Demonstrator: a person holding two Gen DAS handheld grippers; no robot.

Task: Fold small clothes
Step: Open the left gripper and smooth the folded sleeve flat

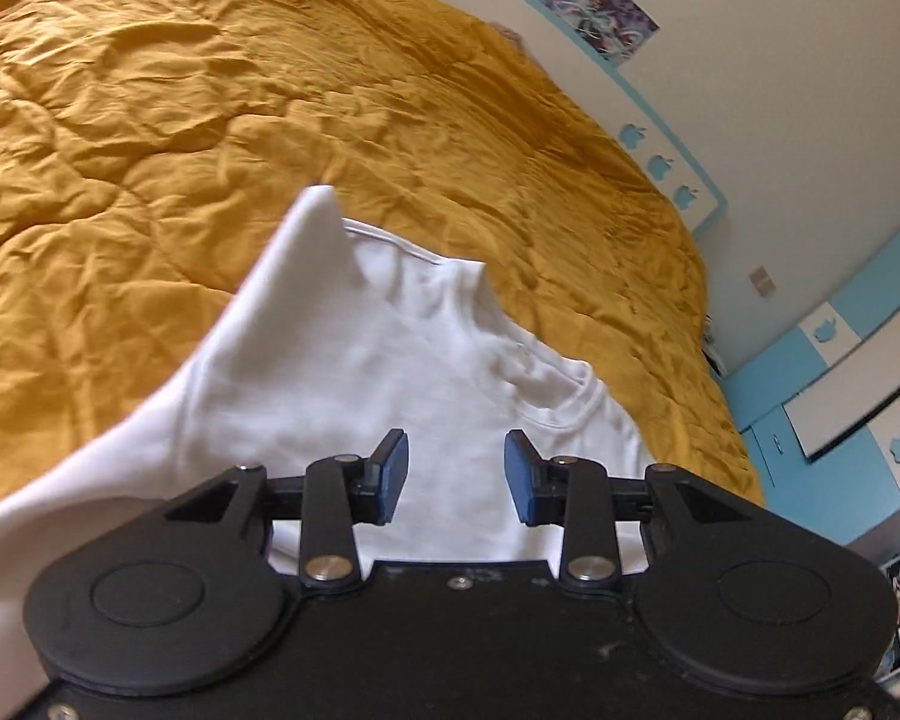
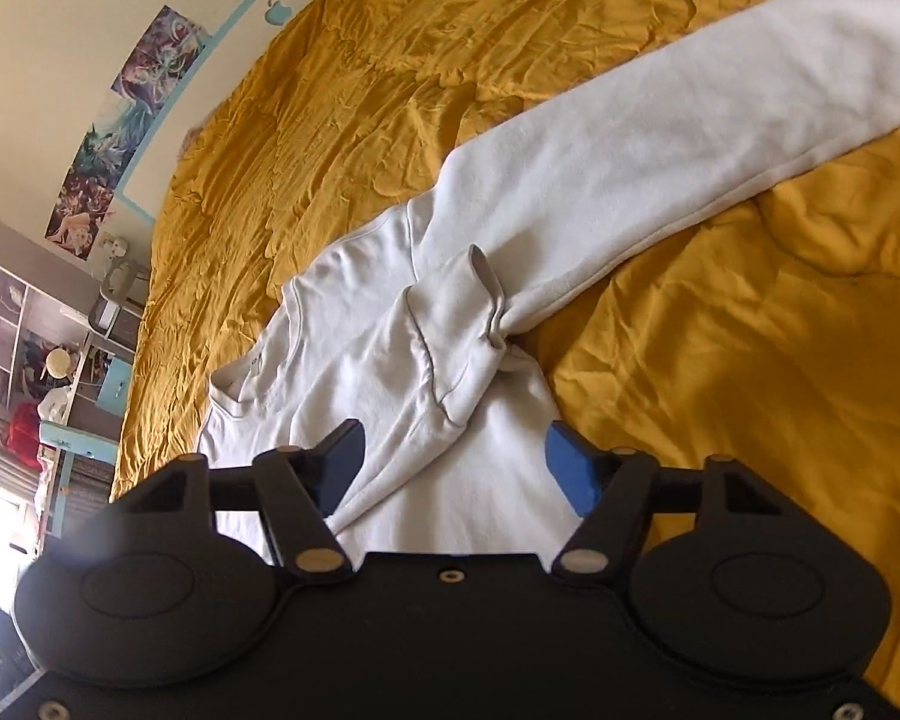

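Hovering over a white sweatshirt (image 1: 354, 372), our left hand-held gripper (image 1: 456, 477) has its blue pads parted with nothing pinched between them; the cloth lies below, not in the jaws. Our right hand-held gripper (image 2: 462, 468) also stands open above the same sweatshirt (image 2: 390, 348), with a bunched fold running past its left pad, though we cannot tell whether pad and cloth touch.

The sweatshirt lies on a mustard-yellow quilt (image 1: 150, 120) that covers the bed, neckline (image 1: 564, 414) just beyond the left gripper.

We judge that the step in hand is taking hold of a sleeve or edge to bring it across the body. To do it well, we should come down on a single layer near a seam or cuff, close fully before lifting, and carry the cloth low so the layers beneath stay flat.

From the left wrist we see one sleeve rising to a point (image 1: 321, 198) and the collar ribbing. Only the right wrist shows the other long sleeve (image 2: 690, 114) stretched out across the quilt (image 2: 750, 330), a crumpled cuff (image 2: 480, 276) folded back on the body, and cluttered shelves (image 2: 24, 324) beside the bed.
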